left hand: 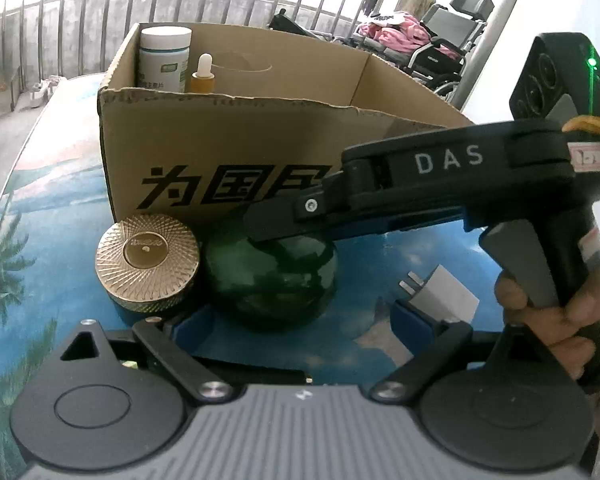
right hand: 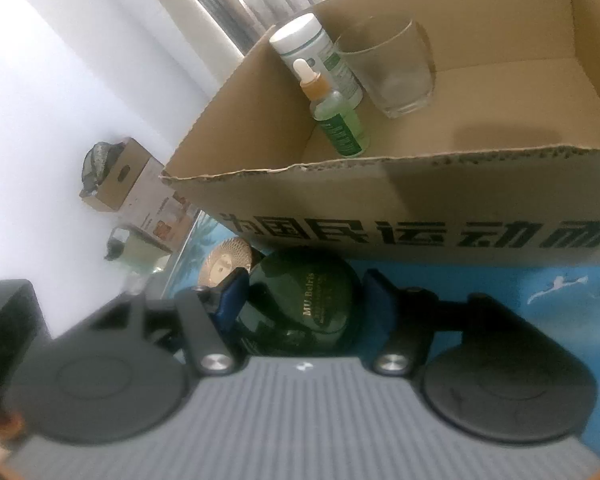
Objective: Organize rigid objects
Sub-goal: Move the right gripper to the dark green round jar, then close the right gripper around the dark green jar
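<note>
Blue with palm trees and birds painted on it, the surface point(left hand: 52, 216) carries a big cardboard box point(left hand: 228, 148) and a few loose things in front of it.

My right fingers point(right hand: 300, 296) sit on both sides of a round dark green bottle point(right hand: 304, 300). They look like they are squeezing it, but the view is blurry, so I think they hold it and cannot be fully sure. My left fingers point(left hand: 296, 320) are spread wide and hold nothing. They hang just in front of the same bottle.

This bottle is round and shiny, so it could slip out or roll away if my squeeze is too weak. A gold round tin point(left hand: 148, 264) sits right beside it, nearly touching. My fingers could bump that tin and push it.

The bottle stands right against the box wall, so lifting it could knock the ragged rim. Inside the box stand a white bottle point(right hand: 316, 56), a dropper bottle point(right hand: 332, 112) and a glass cup point(right hand: 392, 68). Dropping the heavy bottle on the cup could break it.
</note>
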### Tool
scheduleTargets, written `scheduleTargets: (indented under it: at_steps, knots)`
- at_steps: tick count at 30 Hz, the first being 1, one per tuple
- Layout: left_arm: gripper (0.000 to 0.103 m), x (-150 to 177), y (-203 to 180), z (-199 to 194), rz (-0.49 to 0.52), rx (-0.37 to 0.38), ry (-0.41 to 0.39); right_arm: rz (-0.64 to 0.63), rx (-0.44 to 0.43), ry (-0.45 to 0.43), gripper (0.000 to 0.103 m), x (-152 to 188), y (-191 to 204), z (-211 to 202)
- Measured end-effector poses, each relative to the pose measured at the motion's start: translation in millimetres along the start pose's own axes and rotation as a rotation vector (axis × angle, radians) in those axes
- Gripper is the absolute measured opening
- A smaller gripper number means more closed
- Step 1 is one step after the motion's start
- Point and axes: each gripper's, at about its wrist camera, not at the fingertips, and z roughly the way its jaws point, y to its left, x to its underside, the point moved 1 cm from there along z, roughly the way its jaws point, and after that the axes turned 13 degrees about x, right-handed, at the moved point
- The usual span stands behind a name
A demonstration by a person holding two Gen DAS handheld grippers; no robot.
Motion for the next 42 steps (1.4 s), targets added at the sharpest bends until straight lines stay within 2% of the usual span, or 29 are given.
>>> scheduleTargets:
  at_steps: [8, 21, 25, 29, 32, 37, 42]
  knots:
    - [0.096, -7.4, -10.9, 9.6, 0.028, -0.026, 0.017, -0.013, -0.015, 0.012, 0.063, 0.9, -4.8, -3.7]
    - [0.094, -16.9, -32.6, 35.0, 0.11, 0.079, 0.044, 0.055, 0.042, -0.004, 0.065, 6.5, -39.7, -24.4]
    - [0.093, -17.8, -36.5, 30.7, 0.16, 0.035, 0.028, 0.085, 0.046, -0.024, 0.064, 6.1, -50.2, -34.7]
    - [0.092, -23.8, -37.4, 37.1, 0.185, -0.008, 0.047, 0.081, 0.048, -0.022, 0.065, 3.6, -51.9, -36.4]
    - [0.084, -25.9, -33.8, 43.9, 0.178, -0.016, 0.064, 0.076, 0.049, -0.002, 0.066, 3.7, -51.2, -31.0]
    - [0.084, -25.8, -29.7, 51.8, 0.169, -0.013, 0.084, 0.065, 0.029, 0.027, 0.072, 6.5, -48.0, -21.8]
    - [0.08, -26.1, -29.9, 57.6, 0.171, -0.018, 0.088, 0.07, 0.007, 0.042, 0.074, 6.7, -48.5, -15.4]
